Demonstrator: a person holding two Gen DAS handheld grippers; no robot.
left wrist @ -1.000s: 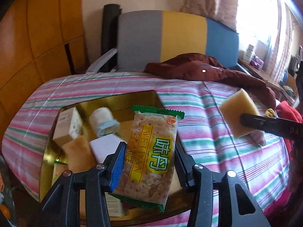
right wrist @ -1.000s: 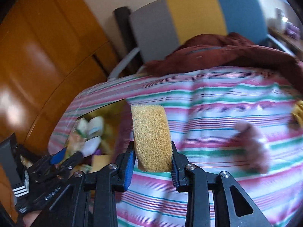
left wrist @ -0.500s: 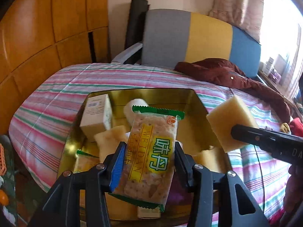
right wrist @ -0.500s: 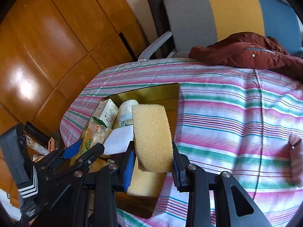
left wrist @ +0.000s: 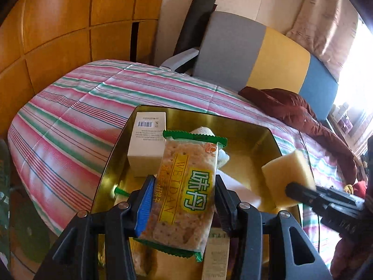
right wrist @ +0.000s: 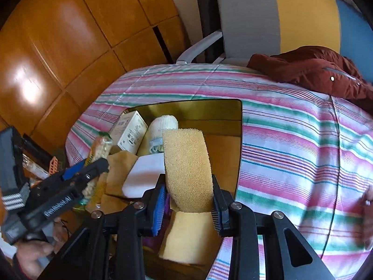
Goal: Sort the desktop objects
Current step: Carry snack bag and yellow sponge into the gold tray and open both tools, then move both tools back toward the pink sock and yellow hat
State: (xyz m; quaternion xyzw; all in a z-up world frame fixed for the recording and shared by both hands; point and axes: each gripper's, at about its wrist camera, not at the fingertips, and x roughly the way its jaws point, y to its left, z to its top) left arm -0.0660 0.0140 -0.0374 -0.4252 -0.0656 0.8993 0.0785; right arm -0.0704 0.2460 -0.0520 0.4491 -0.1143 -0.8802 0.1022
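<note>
My left gripper [left wrist: 184,200] is clamped on the cracker packet [left wrist: 186,191], jaws part-way apart with the packet's width filling them. My right gripper [right wrist: 186,200] is squeezed nearly closed on the yellow sponge [right wrist: 186,170], pinching it narrow. Both hang over the gold tray [right wrist: 209,107] on the striped cloth [right wrist: 291,140].

I judge the step to be dropping both into the tray. To do it well I would lower each until it is just above a free patch, then release. The packet is long, so I would lay it flat rather than let it tip on end — and the sponge will spring back as the jaws ease, so I would let go low.

In the right wrist view the tray already holds a white carton [right wrist: 130,130] at about 10 o'clock, a rolled white sock [right wrist: 160,126] just beside it toward 12, a white block [right wrist: 144,175] near the middle, and another yellow sponge [right wrist: 188,235] at 6 o'clock under my jaws. The barest floor lies toward 2 o'clock — that suits the sponge.
</note>
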